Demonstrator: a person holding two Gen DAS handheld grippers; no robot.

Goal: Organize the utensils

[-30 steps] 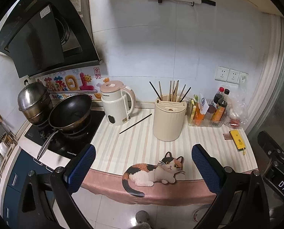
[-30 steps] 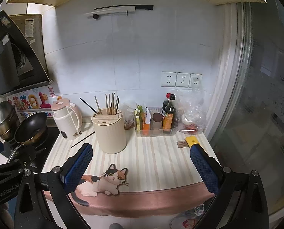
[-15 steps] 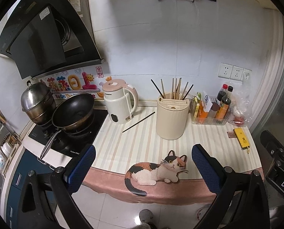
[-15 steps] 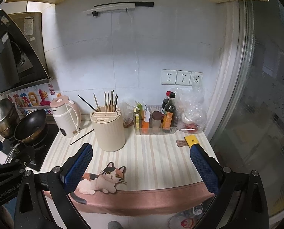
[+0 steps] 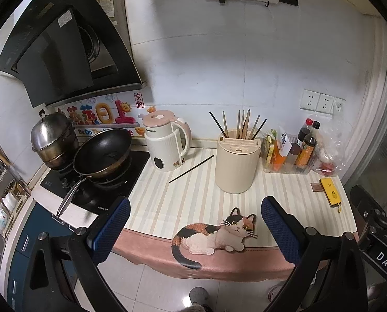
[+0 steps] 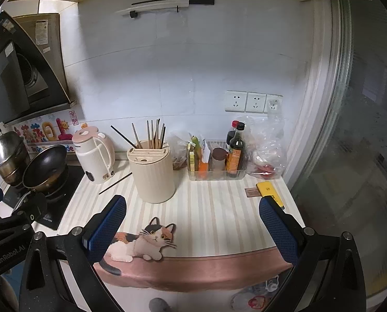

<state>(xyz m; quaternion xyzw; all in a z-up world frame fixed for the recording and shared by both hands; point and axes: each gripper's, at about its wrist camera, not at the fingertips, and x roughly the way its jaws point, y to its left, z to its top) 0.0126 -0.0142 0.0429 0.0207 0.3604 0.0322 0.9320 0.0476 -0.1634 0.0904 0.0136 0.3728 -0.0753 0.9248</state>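
A cream utensil holder [image 5: 236, 166] with several chopsticks standing in it sits mid-counter; it also shows in the right wrist view [image 6: 153, 173]. One dark chopstick [image 5: 192, 169] lies loose on the striped mat between the kettle and the holder, also in the right wrist view [image 6: 115, 183]. My left gripper [image 5: 193, 227] is open and empty, held in front of the counter edge. My right gripper [image 6: 192, 227] is open and empty, also short of the counter edge.
A cream kettle [image 5: 167, 143] stands left of the holder. A black pan [image 5: 102, 152] and steel pot [image 5: 54, 137] sit on the stove. A clear tray of sauce bottles [image 5: 288, 157], a yellow device [image 5: 330, 191] and a cat-print mat edge [image 5: 214, 235] lie on the counter.
Both grippers have drifted slightly; the counter scene has shifted a little in both views. Nothing was picked up or moved.
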